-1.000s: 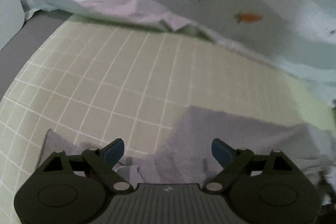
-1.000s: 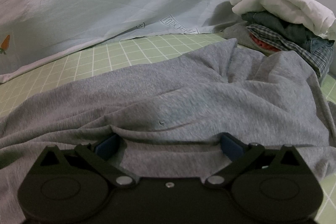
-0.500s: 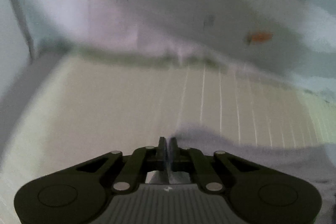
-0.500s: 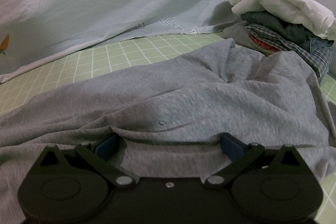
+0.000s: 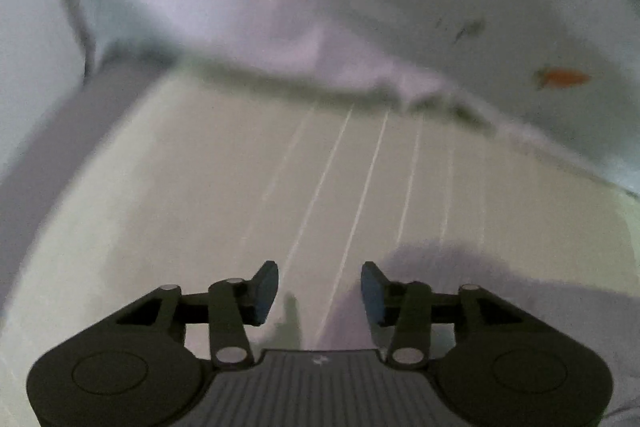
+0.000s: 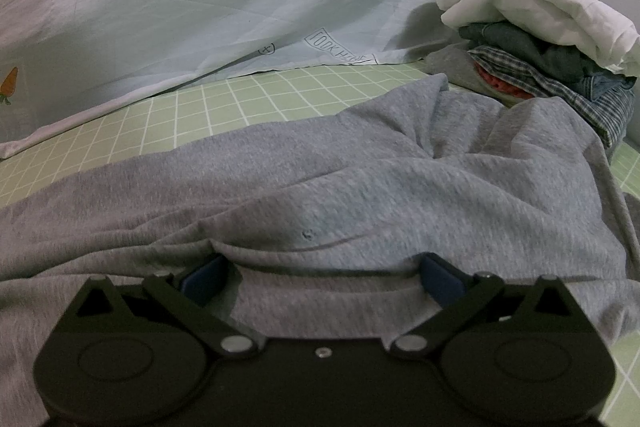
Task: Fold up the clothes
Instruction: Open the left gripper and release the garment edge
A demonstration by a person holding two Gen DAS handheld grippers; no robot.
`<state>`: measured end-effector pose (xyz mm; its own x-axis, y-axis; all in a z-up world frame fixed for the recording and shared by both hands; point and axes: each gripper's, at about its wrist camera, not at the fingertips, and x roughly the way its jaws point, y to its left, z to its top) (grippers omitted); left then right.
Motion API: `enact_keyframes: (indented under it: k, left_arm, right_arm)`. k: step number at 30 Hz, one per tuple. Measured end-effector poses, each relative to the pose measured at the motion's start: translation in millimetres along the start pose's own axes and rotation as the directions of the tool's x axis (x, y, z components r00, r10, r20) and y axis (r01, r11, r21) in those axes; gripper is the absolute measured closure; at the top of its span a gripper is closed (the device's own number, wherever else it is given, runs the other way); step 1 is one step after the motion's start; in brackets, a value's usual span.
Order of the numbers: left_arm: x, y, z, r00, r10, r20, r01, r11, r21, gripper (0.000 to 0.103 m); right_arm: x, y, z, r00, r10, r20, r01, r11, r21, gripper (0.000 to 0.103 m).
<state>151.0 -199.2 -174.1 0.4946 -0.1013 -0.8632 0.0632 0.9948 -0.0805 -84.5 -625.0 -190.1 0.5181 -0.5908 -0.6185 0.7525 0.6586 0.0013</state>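
A grey sweatshirt (image 6: 360, 179) lies rumpled across the green checked bedsheet (image 6: 248, 99). My right gripper (image 6: 324, 267) rests on it with its jaws wide apart. Its blue fingertips (image 6: 204, 277) are tucked under a fold of the grey cloth, which lies loose between them. In the blurred left wrist view, my left gripper (image 5: 320, 291) hovers over the bedsheet (image 5: 240, 187) with its jaws opening. Nothing is pinched between its pads (image 5: 266, 291). An edge of the grey sweatshirt (image 5: 480, 279) lies just right of its right finger.
A pale blue quilt (image 6: 240, 7) with a carrot print (image 5: 564, 78) is bunched along the far side of the bed. A pile of folded clothes (image 6: 540, 39), white on top, stands at the far right. A grey bed edge (image 5: 60, 131) and a wall lie to the left.
The left gripper went from wide open over a grey cloth fold to shut, and now stands partly open again over the bare sheet. The right gripper and the sweatshirt have not moved.
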Motion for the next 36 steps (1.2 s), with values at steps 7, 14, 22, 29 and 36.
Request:
enact_keyframes:
  k: [7, 14, 22, 29, 36]
  left_arm:
    - [0, -4, -28, 0.991, -0.129, -0.031, 0.13, 0.991, 0.03, 0.063]
    - [-18, -87, -59, 0.981, -0.192, -0.013, 0.179, 0.887, 0.426, 0.099]
    - [-38, -122, -97, 0.982, -0.19, 0.013, 0.137, 0.754, 0.642, 0.085]
    - [-44, -71, -59, 0.966, -0.259, 0.014, 0.236, 0.902, 0.36, 0.083]
    - [-37, -19, -21, 0.966, -0.252, 0.062, 0.244, 0.963, 0.114, 0.083]
  right_arm:
    - [0, 0, 0, 1.0, -0.001, 0.0, 0.001, 1.0, 0.0, 0.0]
    - [0, 0, 0, 1.0, -0.003, 0.0, 0.003, 1.0, 0.001, 0.0]
    - [0, 0, 0, 1.0, -0.002, 0.0, 0.002, 1.0, 0.001, 0.0]
    - [1, 0, 0, 1.0, -0.003, 0.001, 0.003, 1.0, 0.002, 0.0]
    - [0, 1, 0, 1.0, -0.005, 0.001, 0.005, 1.0, 0.004, 0.0]
